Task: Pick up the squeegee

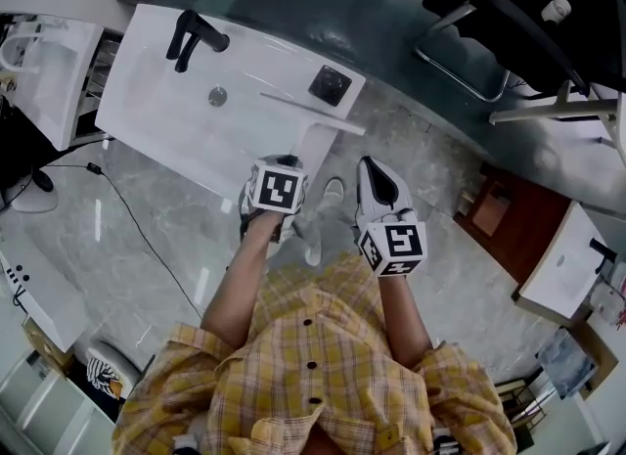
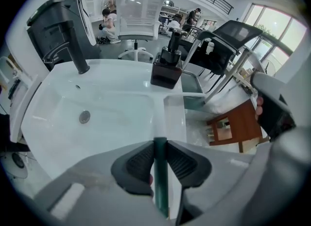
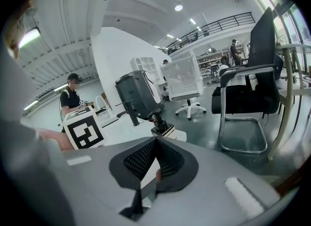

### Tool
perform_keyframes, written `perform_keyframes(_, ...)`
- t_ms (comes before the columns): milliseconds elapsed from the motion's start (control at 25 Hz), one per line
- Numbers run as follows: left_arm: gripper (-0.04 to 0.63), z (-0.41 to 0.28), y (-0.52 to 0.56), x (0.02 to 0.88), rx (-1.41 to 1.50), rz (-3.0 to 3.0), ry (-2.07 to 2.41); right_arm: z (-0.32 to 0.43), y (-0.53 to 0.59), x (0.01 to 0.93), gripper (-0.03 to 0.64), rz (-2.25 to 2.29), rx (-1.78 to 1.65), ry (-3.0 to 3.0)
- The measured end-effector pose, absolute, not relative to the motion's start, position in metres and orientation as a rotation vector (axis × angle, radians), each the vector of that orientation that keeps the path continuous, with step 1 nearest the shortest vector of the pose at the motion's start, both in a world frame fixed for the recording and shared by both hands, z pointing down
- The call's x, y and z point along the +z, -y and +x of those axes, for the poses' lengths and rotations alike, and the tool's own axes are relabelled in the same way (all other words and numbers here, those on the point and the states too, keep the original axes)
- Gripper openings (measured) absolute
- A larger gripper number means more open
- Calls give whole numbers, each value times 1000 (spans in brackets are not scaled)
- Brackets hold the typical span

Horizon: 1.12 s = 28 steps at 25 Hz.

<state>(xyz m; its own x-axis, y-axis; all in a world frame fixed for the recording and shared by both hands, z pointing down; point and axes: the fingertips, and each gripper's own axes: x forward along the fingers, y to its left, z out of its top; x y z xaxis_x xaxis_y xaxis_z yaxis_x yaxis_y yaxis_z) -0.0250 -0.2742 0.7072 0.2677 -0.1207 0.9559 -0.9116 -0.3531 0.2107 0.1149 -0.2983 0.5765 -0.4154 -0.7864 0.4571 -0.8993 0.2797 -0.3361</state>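
Observation:
The squeegee has a long pale blade [image 1: 313, 113] lying across the front right corner of the white sink counter [image 1: 147, 111], and a dark green handle [image 2: 160, 181]. My left gripper [image 1: 284, 164] points steeply down over that corner. In the left gripper view its two dark pads [image 2: 140, 164] press on the green handle from both sides, with the pale blade [image 2: 174, 118] beyond the tips. My right gripper [image 1: 377, 177] hangs beside it to the right, off the counter and above the floor. Its jaws [image 3: 156, 140] meet at the tips with nothing between them.
A black faucet [image 1: 191, 37] and a drain [image 1: 217, 96] sit in the basin. A dark soap dispenser [image 1: 330, 84] stands on the counter's right end. A black office chair [image 1: 509, 32] and a brown wooden stand [image 1: 509, 223] are to the right. A cable [image 1: 137, 223] runs over the marble floor.

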Motion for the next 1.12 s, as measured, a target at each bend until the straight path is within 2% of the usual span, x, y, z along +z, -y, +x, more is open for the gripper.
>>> perform_keyframes(520, 94, -28, 279, 641, 1062, 1895, 1080, 109, 265, 542, 2, 1613, 742, 2360)
perform_keyframes(1120, 94, -40, 237, 560, 776, 2076, 1217, 87, 210, 491, 2, 1648, 642, 2391)
